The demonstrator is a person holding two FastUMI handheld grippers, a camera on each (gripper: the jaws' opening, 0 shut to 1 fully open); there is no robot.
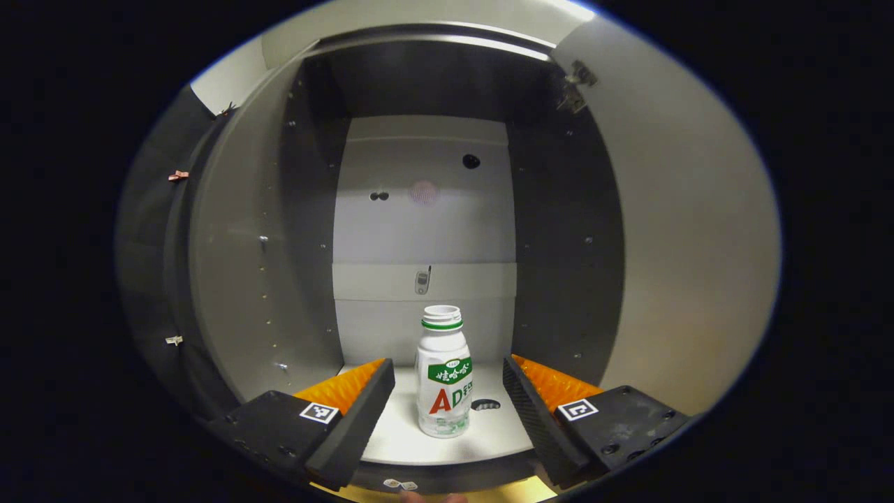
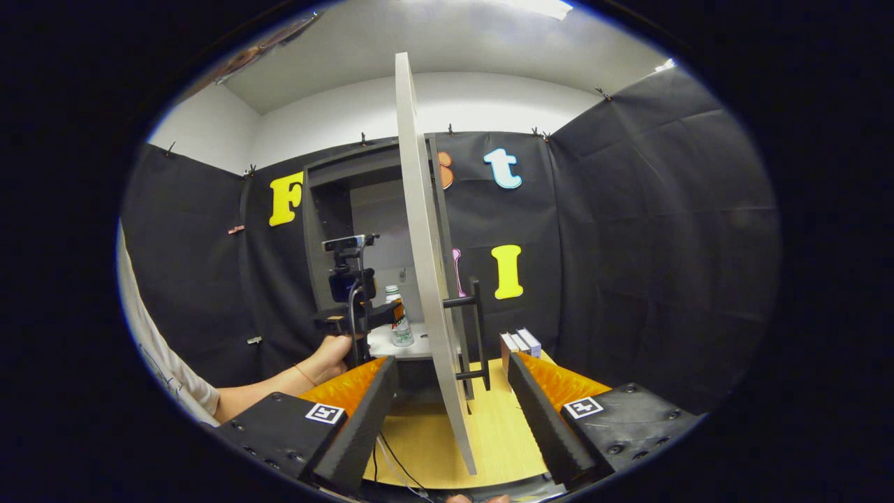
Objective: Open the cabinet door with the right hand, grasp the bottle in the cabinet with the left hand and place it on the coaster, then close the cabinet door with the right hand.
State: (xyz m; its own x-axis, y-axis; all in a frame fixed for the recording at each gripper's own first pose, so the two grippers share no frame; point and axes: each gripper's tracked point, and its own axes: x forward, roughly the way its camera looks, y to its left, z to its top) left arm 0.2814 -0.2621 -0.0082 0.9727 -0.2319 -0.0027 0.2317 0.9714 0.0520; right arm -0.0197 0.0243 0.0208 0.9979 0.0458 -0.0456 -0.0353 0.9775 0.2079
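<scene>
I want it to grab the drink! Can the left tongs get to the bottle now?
Probably yes. The cabinet door stands swung open, and the open left tongs point straight at the upright bottle, with nothing between.

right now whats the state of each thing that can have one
cabinet door: swung wide open
bottle: upright on the cabinet shelf, cap on, not gripped
left hand-held gripper: open, fingers either side of the bottle, apart from it
right hand-held gripper: open, straddling the door's edge
</scene>
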